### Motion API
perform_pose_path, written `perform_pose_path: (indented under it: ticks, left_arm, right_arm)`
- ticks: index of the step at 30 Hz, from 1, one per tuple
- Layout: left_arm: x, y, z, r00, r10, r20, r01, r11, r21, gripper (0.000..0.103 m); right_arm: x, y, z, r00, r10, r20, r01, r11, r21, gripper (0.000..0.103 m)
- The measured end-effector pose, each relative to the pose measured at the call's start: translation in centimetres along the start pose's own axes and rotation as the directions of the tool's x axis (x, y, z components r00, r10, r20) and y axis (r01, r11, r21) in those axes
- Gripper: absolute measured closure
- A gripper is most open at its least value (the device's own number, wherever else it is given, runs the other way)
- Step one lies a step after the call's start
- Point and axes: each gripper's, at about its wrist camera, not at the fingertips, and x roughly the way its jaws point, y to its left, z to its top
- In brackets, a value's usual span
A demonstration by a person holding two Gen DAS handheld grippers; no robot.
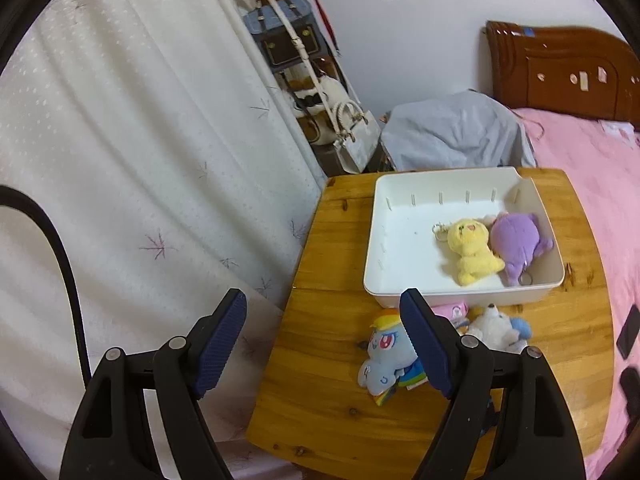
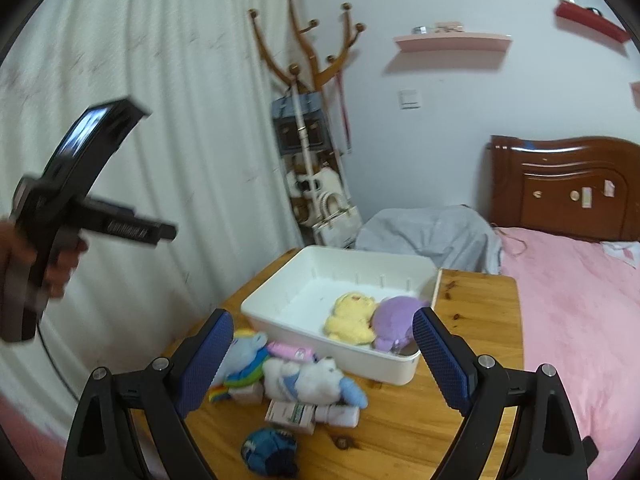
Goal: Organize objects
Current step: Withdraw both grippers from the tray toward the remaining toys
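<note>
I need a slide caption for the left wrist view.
Open left gripper above blue pony plush; two plushes in white tray.

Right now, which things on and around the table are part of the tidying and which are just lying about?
Job:
white bin
yellow plush and purple plush, both in the bin
blue pony plush
white bear plush
pink packet
small boxes
blue ball

Lying about:
coat rack
handbags
bed

White curtain point(image 2: 160, 140), wooden coat rack point(image 2: 316, 56), pink-covered bed point(image 2: 580, 300), carved headboard point(image 2: 568, 188)
</note>
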Motion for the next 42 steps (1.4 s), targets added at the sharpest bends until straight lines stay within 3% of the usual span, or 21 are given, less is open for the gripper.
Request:
perform_pose_path:
  ticks: [4,9,18,24,35,42]
  left_arm:
    - [0.3,-0.5,0.3,1.000,-0.013,-0.005,0.013,0.998,0.064,0.021]
    - [1.8,-1.0,0.3,0.997,-0.040,-0.066,0.048,0.992,0.116,0.021]
    - [5.0,-0.5,0.1,0.973,-0.167,-0.158,0.195,0.963,0.188,0.021]
    - [7.5,0.9,0.2,0.932,-0.286,-0.222,0.330,0.924,0.194,0.021]
    - [12.9,1.5,-0.9,0.873,-0.363,-0.324,0.452,0.853,0.262,0.021]
    - [16.7,0.7,-2.4,0.800,-0.434,-0.414,0.548,0.810,0.210,0.021]
  right_arm:
    - [0.2,1.3,-1.0,1.000,0.007,-0.027,-0.008,1.000,-0.020,0.011]
    - [0.8,3.2,-1.9,0.998,-0.015,-0.053,0.014,1.000,-0.015,0.011]
    - [2.5,5.8,-2.6,0.987,-0.125,-0.105,0.133,0.988,0.075,0.011]
    - [3.9,7.6,-3.3,0.964,-0.228,-0.134,0.248,0.956,0.156,0.011]
    - [7.0,10.9,-6.0,0.892,-0.385,-0.237,0.440,0.862,0.253,0.011]
    - [9.4,11.3,-8.8,0.845,-0.427,-0.322,0.516,0.808,0.283,0.011]
